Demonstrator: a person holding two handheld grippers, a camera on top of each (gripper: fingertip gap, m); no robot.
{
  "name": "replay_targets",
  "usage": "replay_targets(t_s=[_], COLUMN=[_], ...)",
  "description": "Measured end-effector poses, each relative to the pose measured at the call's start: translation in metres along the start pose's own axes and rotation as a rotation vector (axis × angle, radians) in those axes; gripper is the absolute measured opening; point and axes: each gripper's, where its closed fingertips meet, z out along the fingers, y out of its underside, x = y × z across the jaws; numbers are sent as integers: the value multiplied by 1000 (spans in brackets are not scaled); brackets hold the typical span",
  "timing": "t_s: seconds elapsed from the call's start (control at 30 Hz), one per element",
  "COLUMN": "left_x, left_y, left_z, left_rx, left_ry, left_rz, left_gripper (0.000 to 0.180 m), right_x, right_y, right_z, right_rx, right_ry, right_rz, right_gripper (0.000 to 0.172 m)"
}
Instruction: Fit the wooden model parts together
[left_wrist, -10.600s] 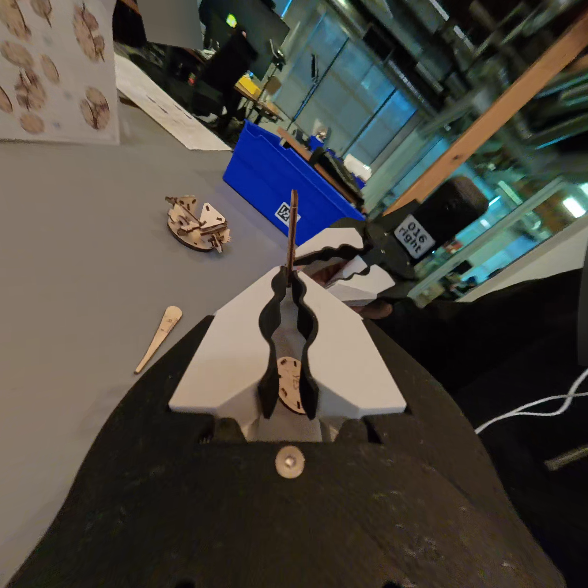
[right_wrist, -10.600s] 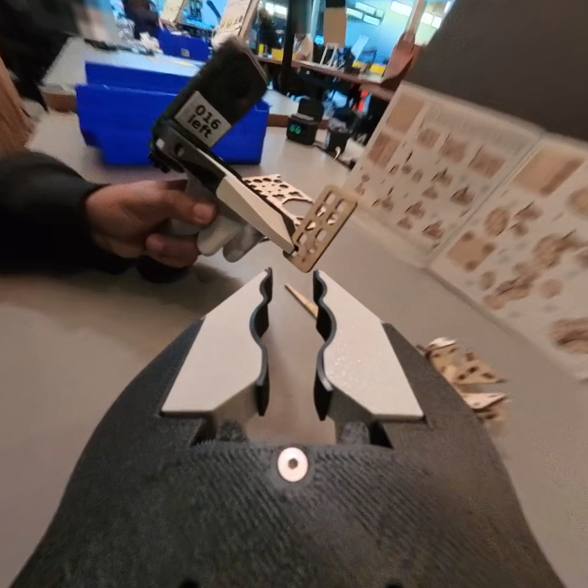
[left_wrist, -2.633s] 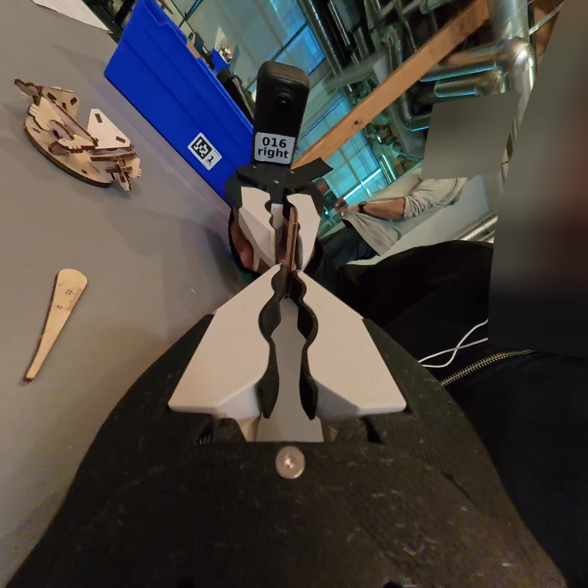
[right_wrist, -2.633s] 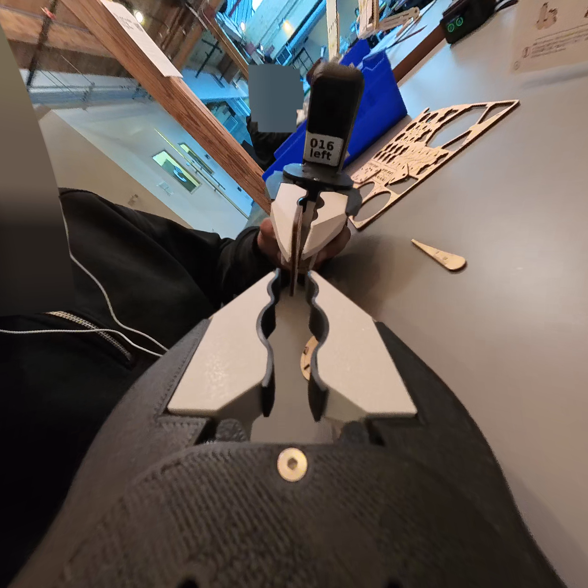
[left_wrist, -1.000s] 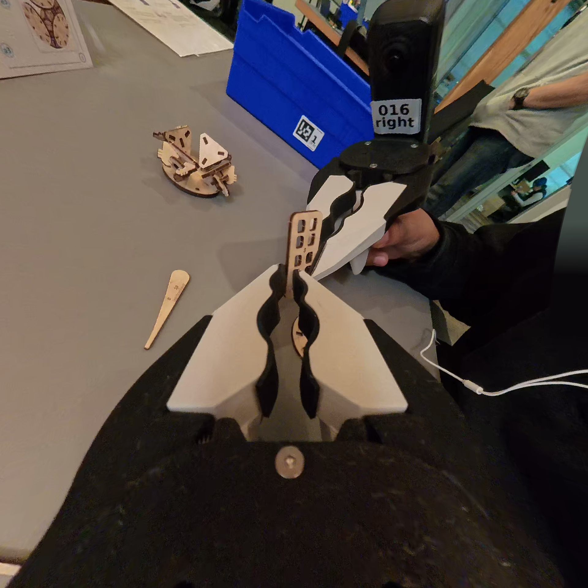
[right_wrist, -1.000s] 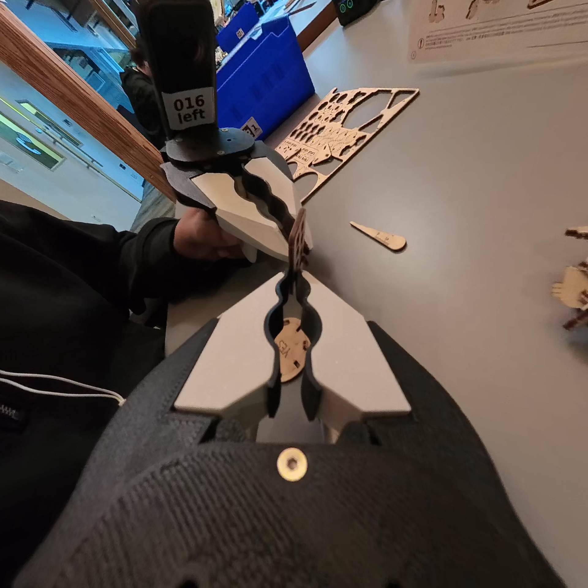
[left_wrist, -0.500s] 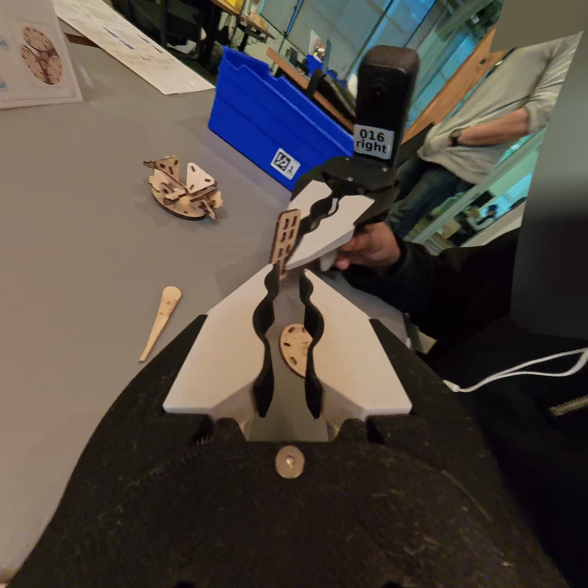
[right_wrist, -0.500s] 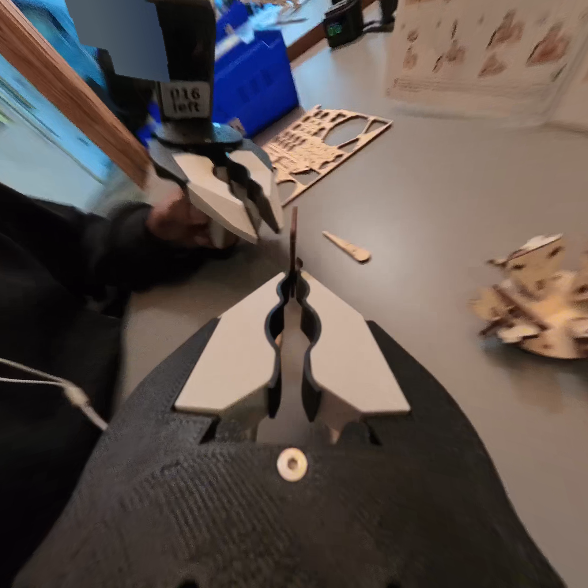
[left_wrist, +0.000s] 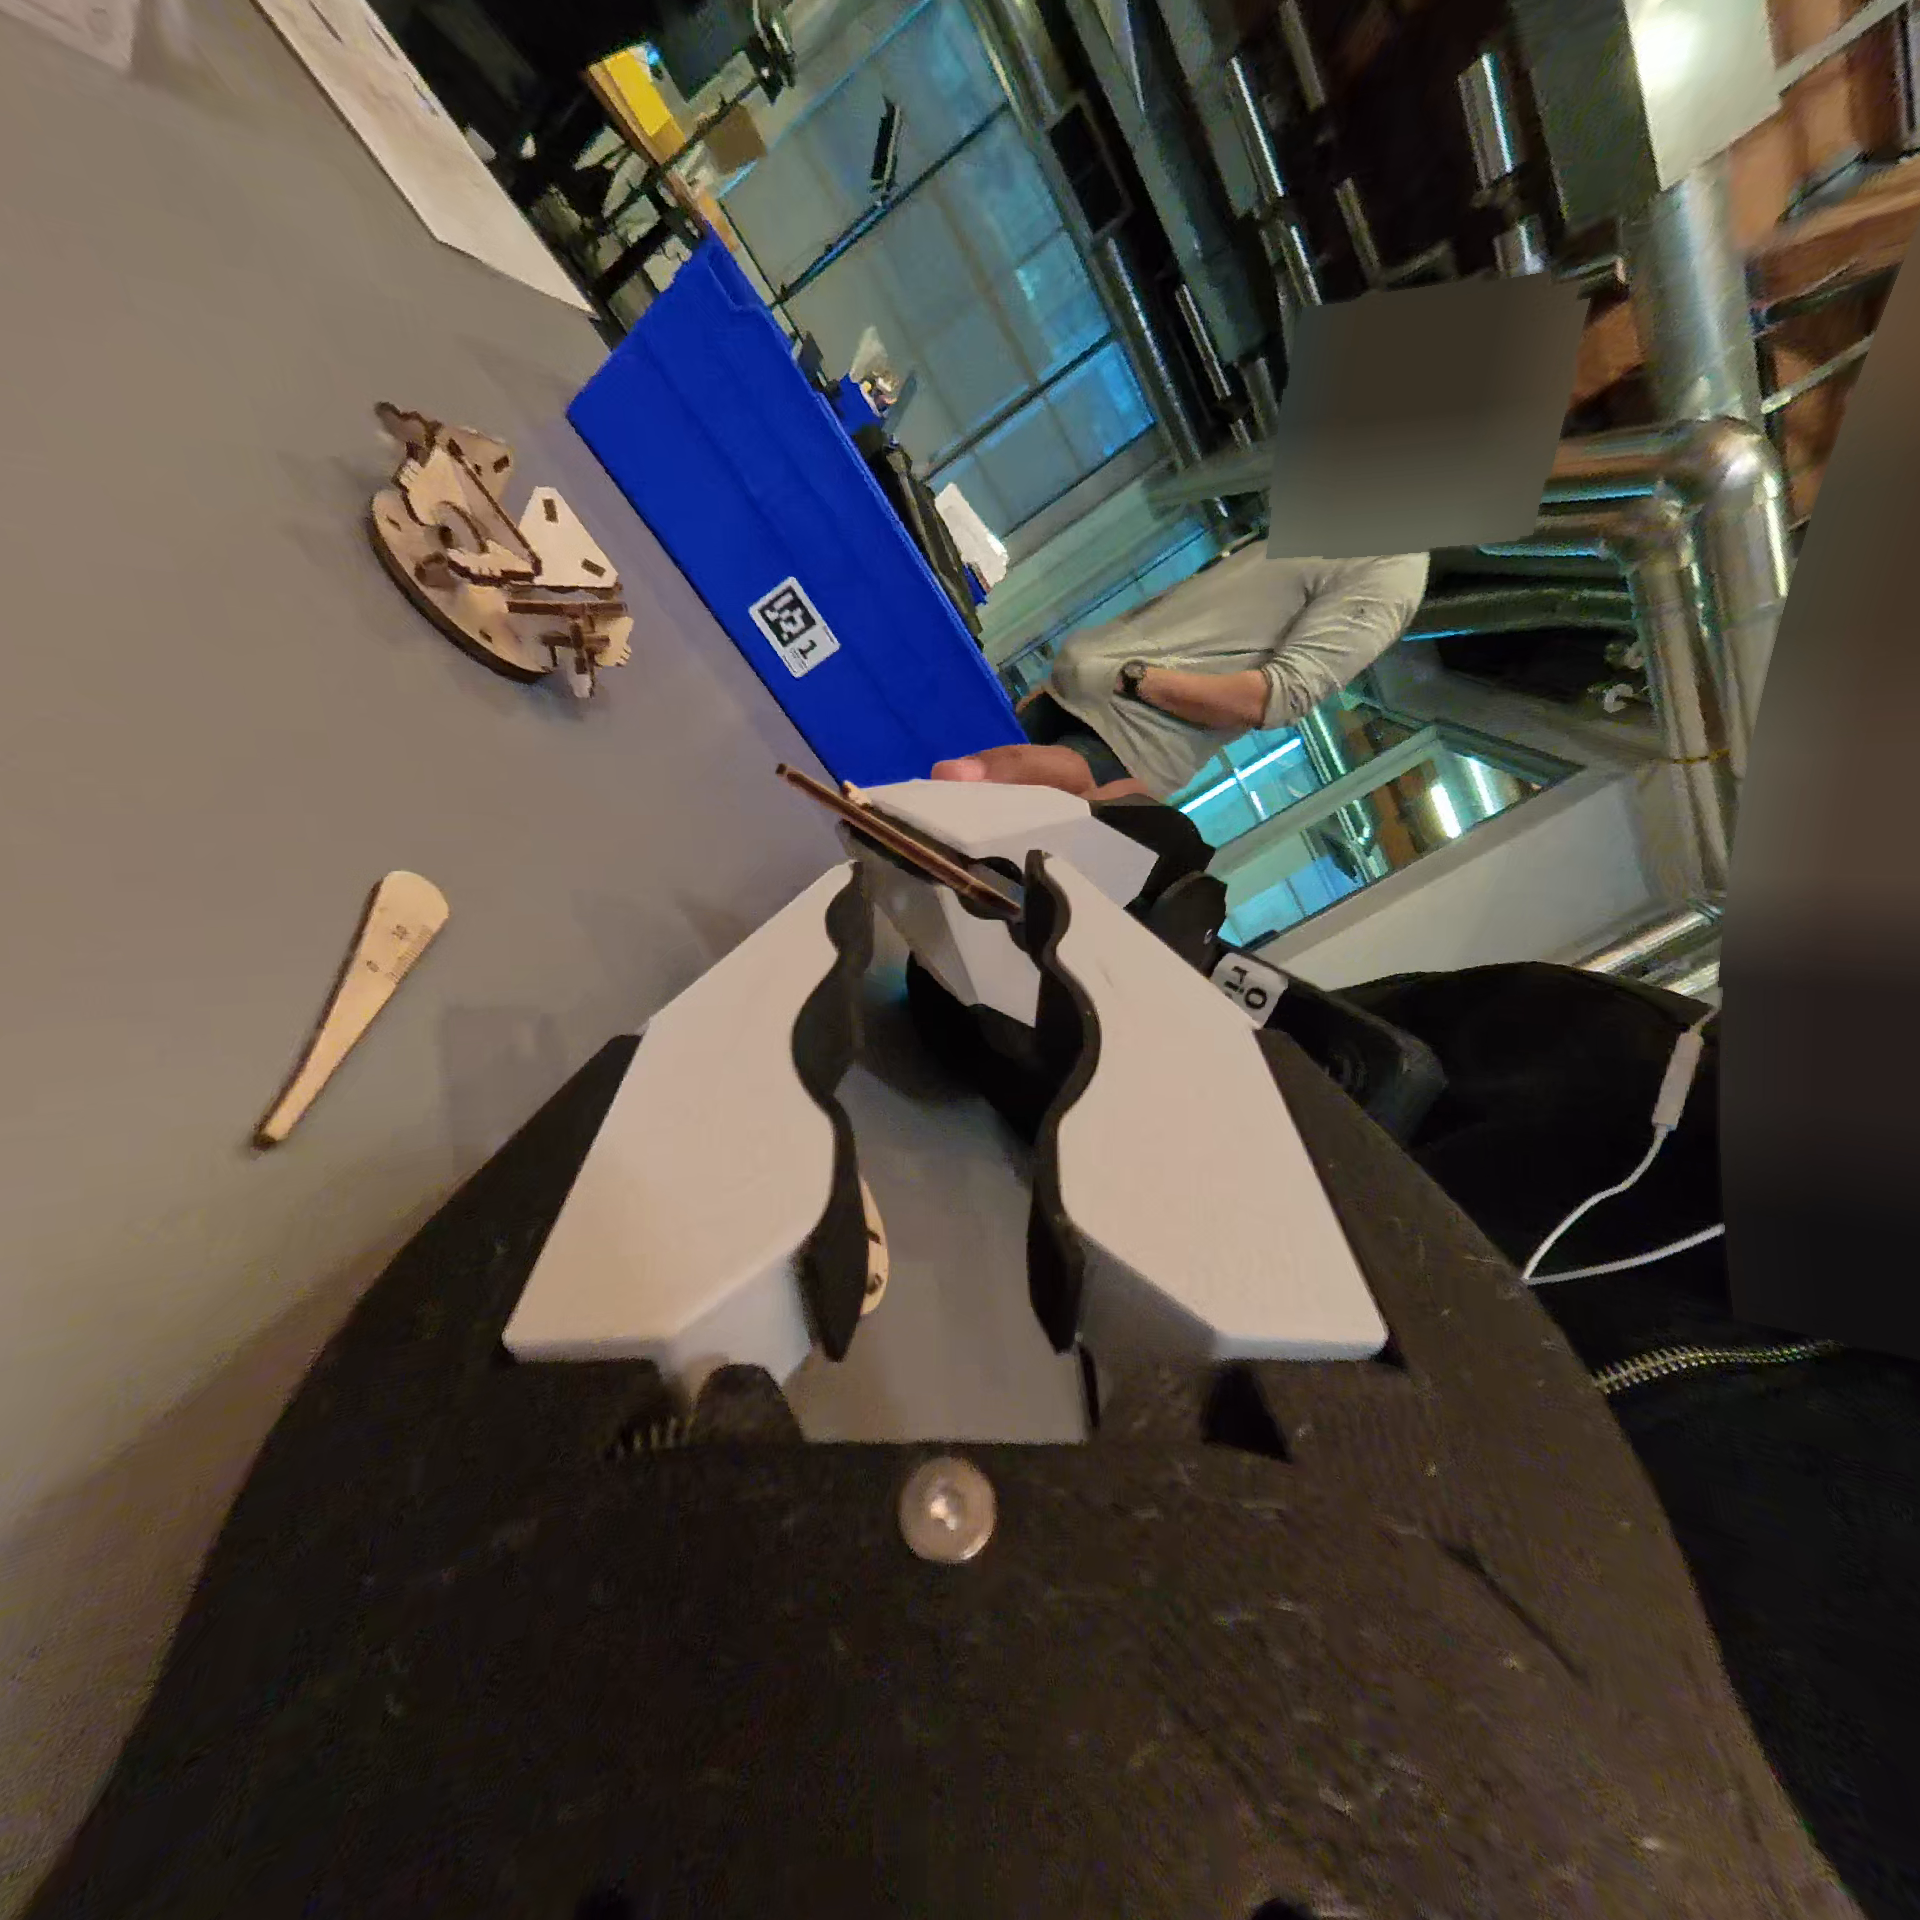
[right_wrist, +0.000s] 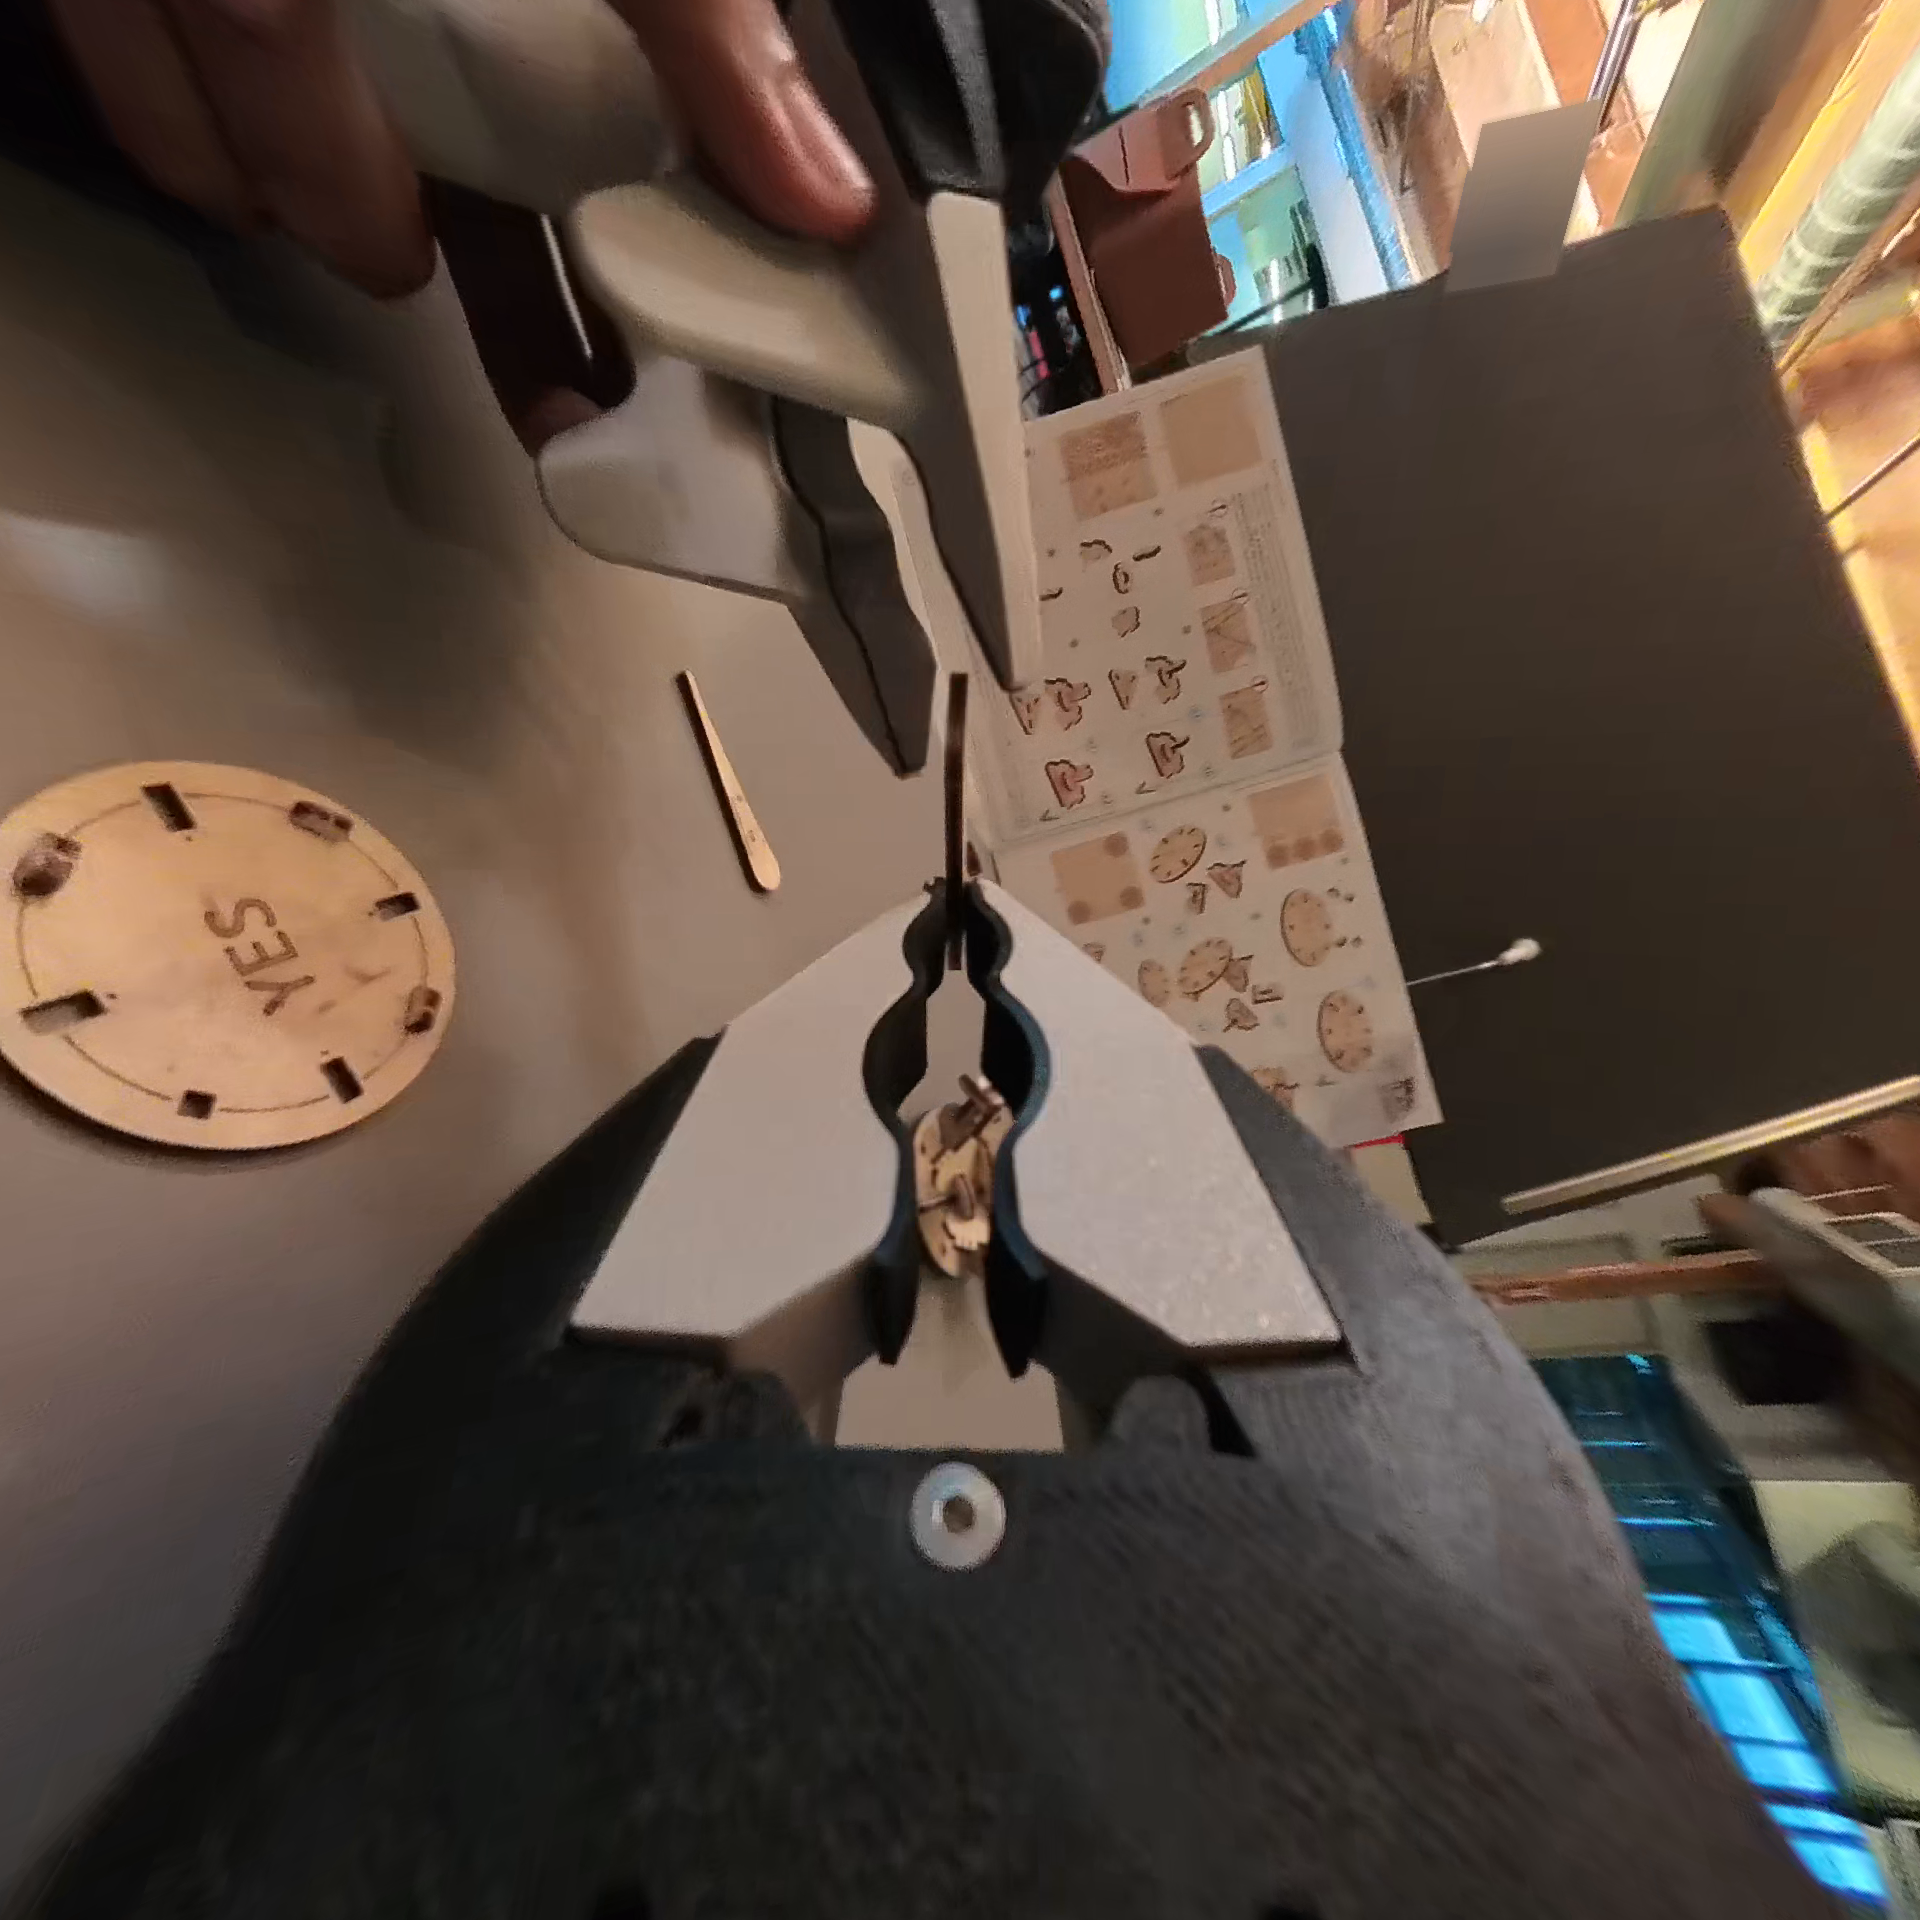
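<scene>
Thin plywood strip, seen edge-on, is pinched at the tip of my right gripper, long axis running straight out along the fingers. My left gripper hangs slack and empty right at its free end. Round slotted disc, tapered stick and half-built model lie on the grey table, none in the way.

Writing on wooden disc, blue bin label
</scene>
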Motion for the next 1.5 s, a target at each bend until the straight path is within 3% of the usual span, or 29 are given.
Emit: replay_targets(t_s=[0.2,0.3,0.43,0.6,0.87,1.0,1.17,1.2,1.5], left_x=[1,-5,-6,-6,-8,-8,-9,-9,-16], left_y=[7,-4,-9,4,13,16,17,16,14], left_z=[3,-6,-11,-2,2,2,2,1,-3], left_rx=[-35,24,29,-64,-145,-170,-180,-176,-180], left_ry=[23,7,-48,-128,-193,-204,-211,-217,-251], left_rz=[-47,-53,27,161,269,291,300,300,299], left_gripper=[9,0,0,0,0,0,0,0,0], right_x=[-5,-10,4,6,-1,0,-2,-4,-2], right_y=[-6,-19,-21,-23,-15,-11,-11,-11,-7], right_z=[0,-6,-16,-17,-13,-14,-16,-16,-15], right_rx=[34,168,263,300,250,251,250,249,225], right_ry=[25,-96,-192,-212,-215,-222,-242,-250,-258], right_rz=[-69,149,426,528,445,435,409,404,425], right_gripper=[4,31,25,21,19,10,9,1,1])
